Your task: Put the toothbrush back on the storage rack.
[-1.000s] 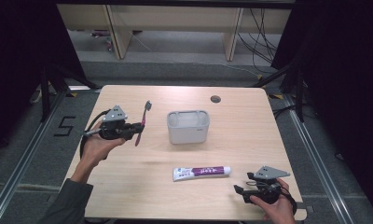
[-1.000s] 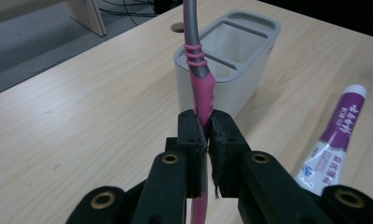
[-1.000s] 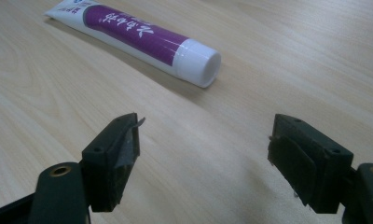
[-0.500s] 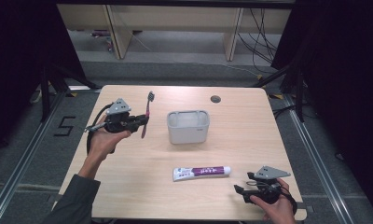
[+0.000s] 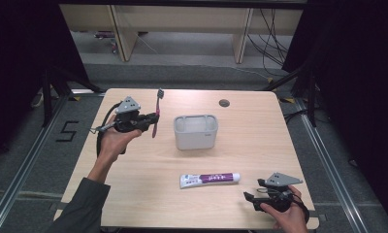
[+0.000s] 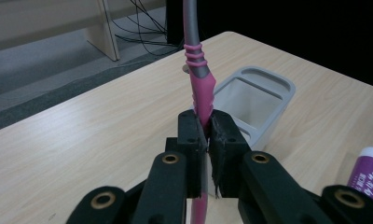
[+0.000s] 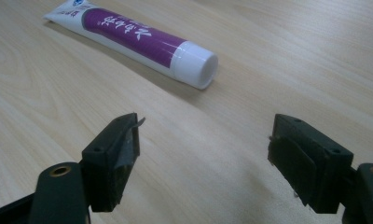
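From the high view, your left gripper (image 5: 151, 121) holds the toothbrush (image 5: 156, 112) up off the bench (image 5: 148, 165), its handle near upright and its head topmost, just left of the grey holder (image 5: 195, 131) that stands mid-bench; that upright hold looks chosen so the handle can drop straight down into one of the holder's openings. The toothpaste tube (image 5: 210, 179) lies flat on the bench nearer you, and your right gripper (image 5: 252, 198) rests low at the near right corner, close to the tube's cap end but apart from it, seemingly waiting its turn. A small dark disc (image 5: 224, 103) sits at the far edge. In the left gripper view, the fingers (image 6: 192, 140) are clenched on the pink part of the toothbrush (image 6: 202, 93), low on the handle, which leaves the grey neck free above; the holder (image 6: 254, 100) stands just beyond and to the right, its compartments open upward, so you will likely need to carry the brush over it before lowering. In the right gripper view, the fingers (image 7: 117, 154) are spread wide and grasp nothing, with the tube (image 7: 138, 39) ahead on the bench (image 7: 268, 56), cap toward you.
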Demonstrator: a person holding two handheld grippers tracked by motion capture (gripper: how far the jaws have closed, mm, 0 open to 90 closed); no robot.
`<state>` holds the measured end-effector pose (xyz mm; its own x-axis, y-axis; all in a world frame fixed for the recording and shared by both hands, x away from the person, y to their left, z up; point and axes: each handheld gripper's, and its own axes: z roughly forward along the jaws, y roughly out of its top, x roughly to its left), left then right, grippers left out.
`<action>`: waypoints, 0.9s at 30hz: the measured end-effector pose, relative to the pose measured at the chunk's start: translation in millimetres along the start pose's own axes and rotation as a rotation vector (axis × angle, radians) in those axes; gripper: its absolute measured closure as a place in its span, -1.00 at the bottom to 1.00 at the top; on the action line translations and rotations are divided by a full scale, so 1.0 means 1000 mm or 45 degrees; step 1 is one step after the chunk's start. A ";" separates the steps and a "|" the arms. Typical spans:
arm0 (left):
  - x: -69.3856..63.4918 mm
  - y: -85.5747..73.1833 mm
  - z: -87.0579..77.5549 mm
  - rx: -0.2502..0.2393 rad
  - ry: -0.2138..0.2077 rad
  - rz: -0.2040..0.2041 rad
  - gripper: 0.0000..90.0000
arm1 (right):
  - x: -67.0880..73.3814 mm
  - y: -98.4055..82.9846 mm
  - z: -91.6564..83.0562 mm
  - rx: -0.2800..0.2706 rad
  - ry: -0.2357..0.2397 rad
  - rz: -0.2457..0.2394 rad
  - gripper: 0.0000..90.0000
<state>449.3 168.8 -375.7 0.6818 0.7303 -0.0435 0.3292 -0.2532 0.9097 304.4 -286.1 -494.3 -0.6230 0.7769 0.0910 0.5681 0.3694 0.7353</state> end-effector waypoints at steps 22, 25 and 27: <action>0.000 0.012 0.019 -0.056 0.011 -0.037 0.84 | -0.001 0.000 0.000 -0.001 -0.001 -0.010 -0.44; -0.001 0.015 0.022 -0.076 -0.003 -0.060 0.84 | -0.001 0.000 0.000 -0.001 -0.003 -0.011 -0.44; -0.001 0.016 0.024 -0.077 -0.001 -0.063 0.84 | -0.001 0.000 0.000 -0.002 -0.003 -0.011 -0.44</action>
<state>469.5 148.6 -371.2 0.6661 0.7406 -0.0891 0.3225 -0.1783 0.9296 304.8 -287.2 -494.1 -0.6268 0.7747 0.0831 0.5620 0.3756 0.7369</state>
